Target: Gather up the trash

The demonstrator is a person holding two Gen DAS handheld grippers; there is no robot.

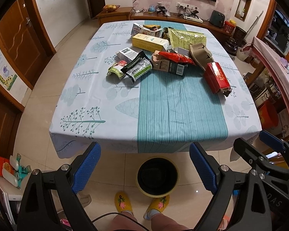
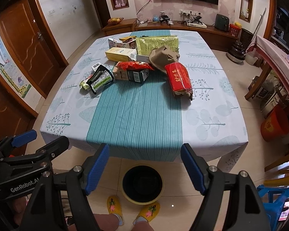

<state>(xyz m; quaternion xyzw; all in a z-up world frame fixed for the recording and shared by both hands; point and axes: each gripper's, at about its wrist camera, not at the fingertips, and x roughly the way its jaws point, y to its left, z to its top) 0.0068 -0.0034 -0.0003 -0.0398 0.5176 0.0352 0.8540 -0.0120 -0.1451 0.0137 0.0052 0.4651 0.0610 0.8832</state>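
Both the left gripper (image 1: 144, 170) and right gripper (image 2: 144, 168) hold their bumpy blue fingers wide apart, empty. Crinkly wrappers and a shiny red box (image 2: 180, 79) lie on the striped tablecloth (image 2: 134, 115). A round yellow bin (image 2: 142, 183) sits on the floor below.

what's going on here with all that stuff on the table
A person in yellow slippers stands at the near edge of a table, holding a two-finger gripper in each hand. The left gripper and right gripper are both open and hold nothing, hovering short of the table. A pile of empty boxes and wrappers, including a red carton, lies untouched toward the far side. A bin sits on the floor in front of the slippers; nothing shows inside it.
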